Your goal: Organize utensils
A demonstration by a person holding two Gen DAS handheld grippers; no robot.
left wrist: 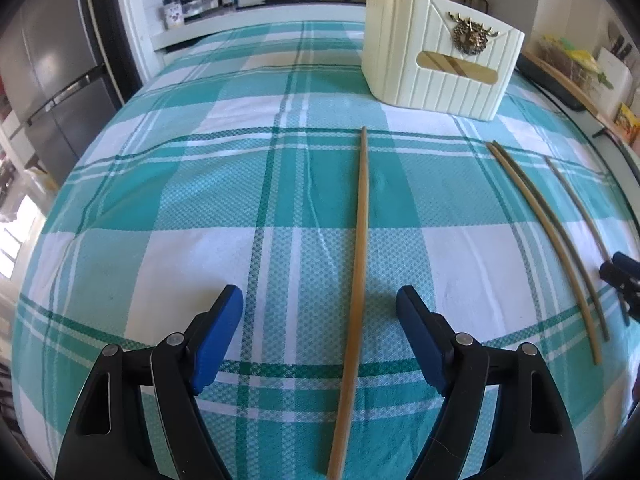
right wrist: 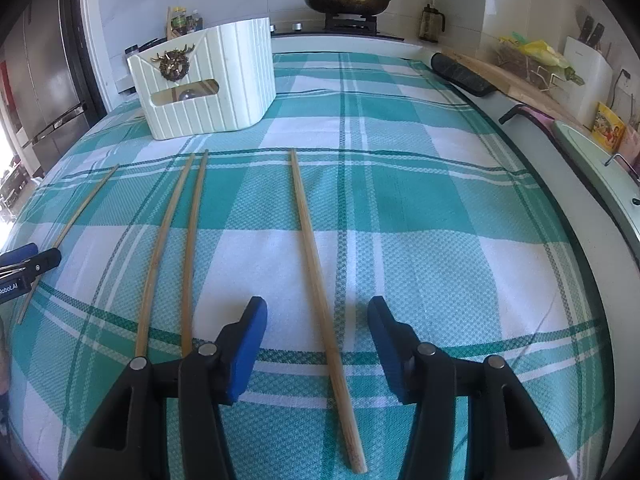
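Left gripper (left wrist: 320, 300): fingers apart, nothing gripped; one chopstick (left wrist: 356, 280) flat on the bench between them, long axis running away toward the cream basket (left wrist: 432, 68).
Right gripper (right wrist: 318, 312): fingers apart, empty; another chopstick (right wrist: 320, 280) between them, same lie.
Chopstick pair (right wrist: 176, 240) between the two grippers, untouched.
Surface: teal checked cloth (left wrist: 200, 200).
Room: kitchen, stove, frying pan (right wrist: 346, 0).
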